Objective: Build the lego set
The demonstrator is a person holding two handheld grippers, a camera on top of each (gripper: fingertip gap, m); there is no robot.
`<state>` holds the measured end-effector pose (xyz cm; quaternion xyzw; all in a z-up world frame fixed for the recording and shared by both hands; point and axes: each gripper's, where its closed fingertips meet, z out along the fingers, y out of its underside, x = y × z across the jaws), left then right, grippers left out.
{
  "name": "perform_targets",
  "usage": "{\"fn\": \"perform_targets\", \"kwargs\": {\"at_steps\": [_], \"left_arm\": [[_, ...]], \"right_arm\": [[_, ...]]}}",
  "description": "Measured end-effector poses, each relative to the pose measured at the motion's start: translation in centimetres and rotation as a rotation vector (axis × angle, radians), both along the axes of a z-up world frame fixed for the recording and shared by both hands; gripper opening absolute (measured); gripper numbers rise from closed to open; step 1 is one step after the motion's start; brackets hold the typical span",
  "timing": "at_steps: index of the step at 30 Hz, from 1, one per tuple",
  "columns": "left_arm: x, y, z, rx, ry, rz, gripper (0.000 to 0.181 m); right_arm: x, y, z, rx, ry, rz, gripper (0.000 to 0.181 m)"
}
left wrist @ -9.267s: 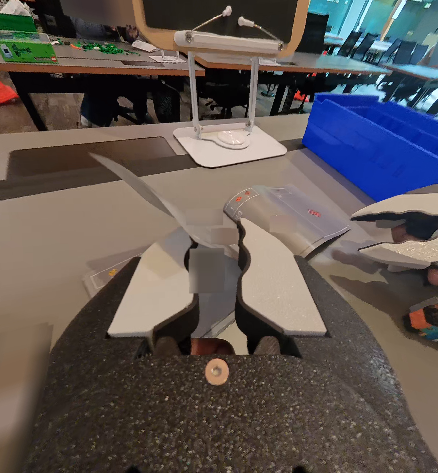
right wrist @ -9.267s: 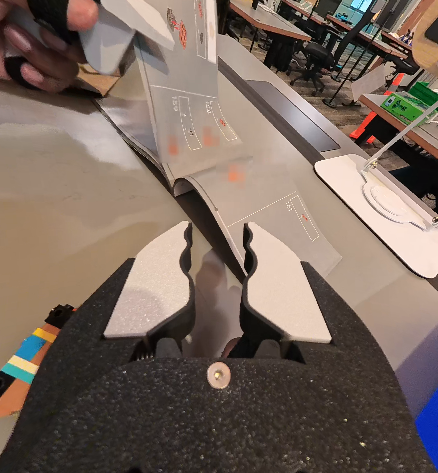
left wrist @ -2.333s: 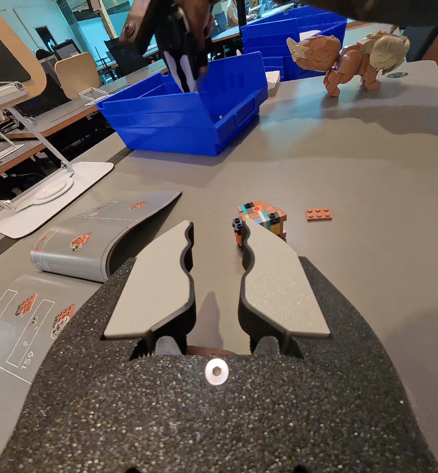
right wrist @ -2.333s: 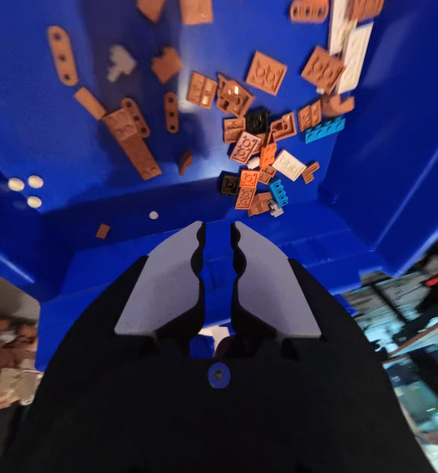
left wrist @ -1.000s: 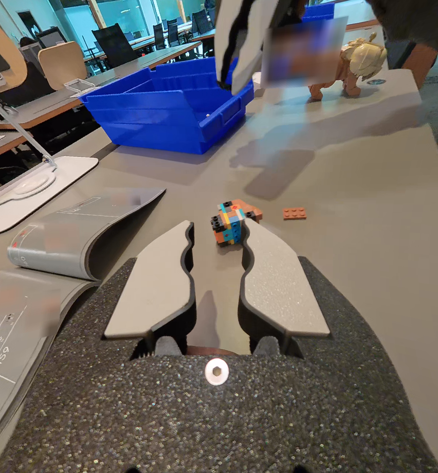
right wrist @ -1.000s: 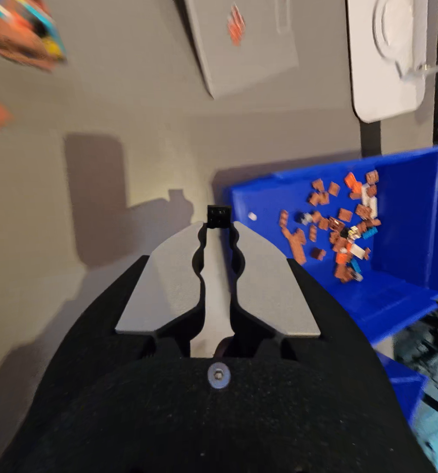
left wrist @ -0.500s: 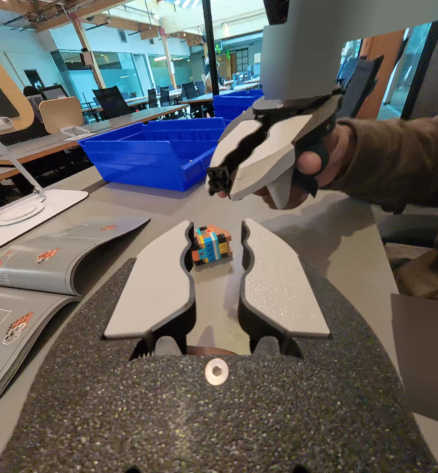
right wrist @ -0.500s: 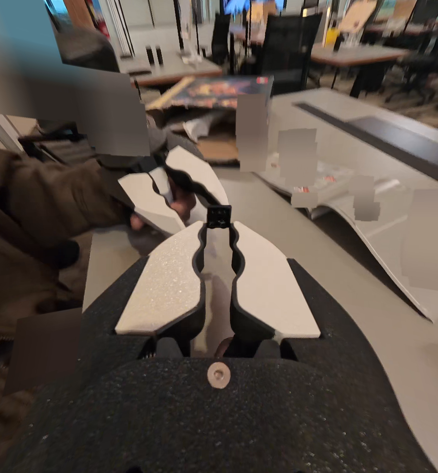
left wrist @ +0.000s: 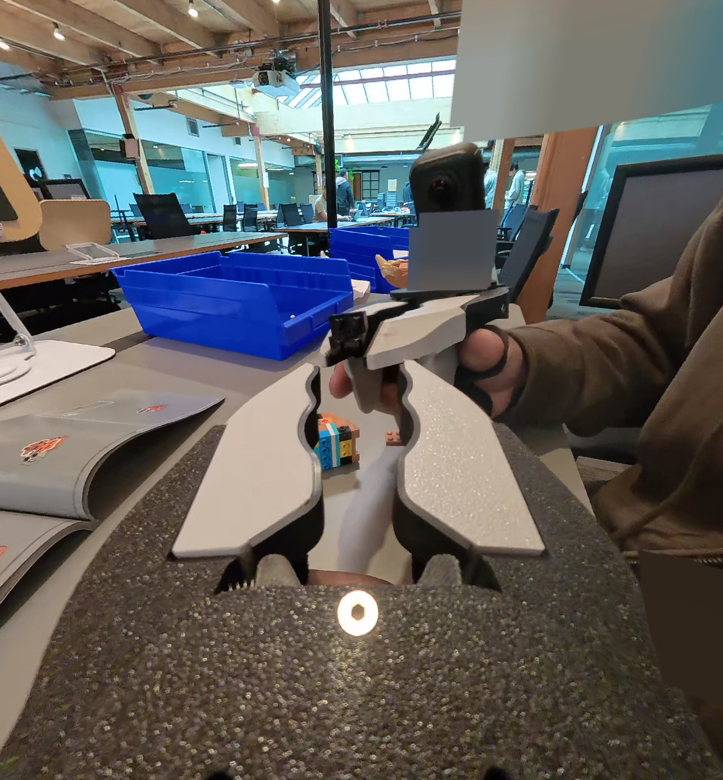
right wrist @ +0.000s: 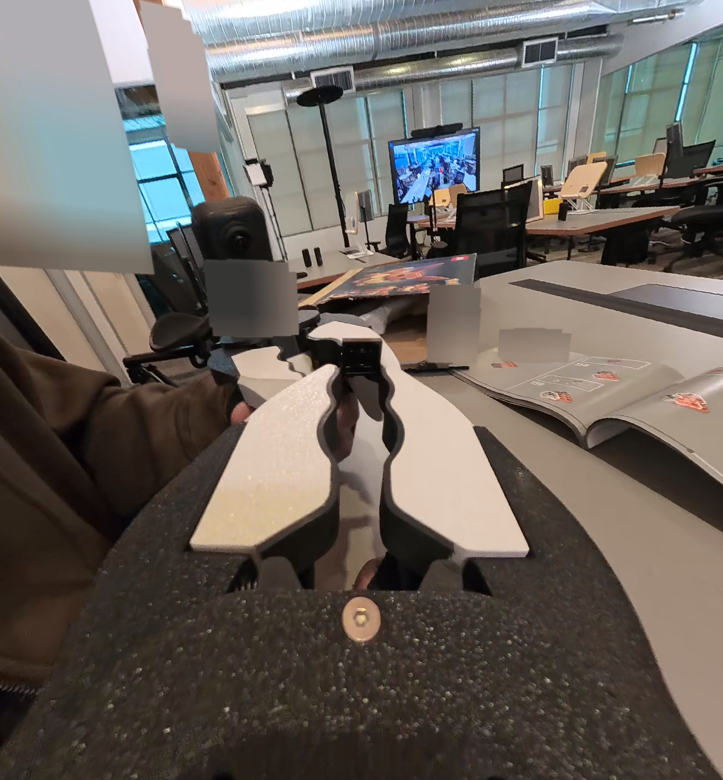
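A small multicoloured lego assembly point(left wrist: 336, 441) sits on the grey table point(left wrist: 224, 380), seen between the fingers of my left gripper point(left wrist: 359, 377), which is open, empty and held above it. A loose brown plate point(left wrist: 393, 438) lies just right of the assembly. My right gripper point(right wrist: 359, 371) is shut on a small black brick point(right wrist: 361, 356). In the left wrist view the right gripper point(left wrist: 361, 344) holds the black brick point(left wrist: 345, 331) in the air just beyond my left fingertips. The left gripper's fingers point(right wrist: 262, 369) face the right one closely.
A blue bin point(left wrist: 233, 304) stands at the back of the table, more blue bins point(left wrist: 364, 249) behind it. An open instruction booklet point(left wrist: 76, 439) lies left, also in the right wrist view point(right wrist: 604, 392). A white lamp base point(left wrist: 22, 367) is far left. A lego box point(right wrist: 393, 283) lies beyond. Both grippers' tips are close together, under 4 cm apart. The loose brown plate point(left wrist: 393, 438) is about 15 cm from both grippers' fingertips.
The right gripper has come lower and closer to the left gripper with the black brick. The left gripper stays open over the assembly; the brown plate now shows between its fingers.
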<state>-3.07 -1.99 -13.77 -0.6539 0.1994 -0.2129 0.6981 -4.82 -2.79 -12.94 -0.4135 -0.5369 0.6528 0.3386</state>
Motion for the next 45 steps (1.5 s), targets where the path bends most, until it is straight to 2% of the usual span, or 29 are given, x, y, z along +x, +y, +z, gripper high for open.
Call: {"fn": "perform_targets", "kwargs": {"at_steps": [7,13,17,22,27,35,40,42,45], "left_arm": [[0.1,-0.8,1.4,-0.003,-0.186,-0.119,0.032],[0.0,-1.2,2.2,-0.039,-0.350,-0.212,0.030],[-0.1,-1.3,1.9,-0.133,-0.473,-0.302,0.030],[0.3,-1.1,0.9,-0.245,-0.533,-0.358,0.032],[0.5,-0.9,0.5,-0.310,-0.590,-0.396,0.033],[0.4,-0.4,-0.5,-0.330,-0.527,-0.351,0.020],[-0.5,0.4,-1.8,-0.378,-0.462,-0.227,0.020],[-0.5,0.6,-3.3,-0.453,-0.375,-0.138,0.020],[-0.2,0.6,-7.1,-0.611,-0.125,0.012,0.020]], "right_arm": [[1.0,-0.3,1.1,-0.113,0.086,0.086,0.016],[1.2,-0.7,1.3,-0.084,0.128,0.100,0.016],[1.1,-0.7,1.1,0.080,0.170,0.027,0.016],[0.6,0.1,0.3,0.418,0.208,-0.153,0.016],[0.5,0.1,-0.3,0.640,0.245,-0.236,0.016],[0.2,-0.3,-1.8,0.824,0.226,-0.269,0.017],[0.6,0.2,-3.4,0.939,0.099,-0.284,0.038],[1.8,0.8,-4.2,0.989,0.026,-0.285,0.039],[4.5,2.5,-5.4,0.949,-0.106,-0.264,0.038]]}}
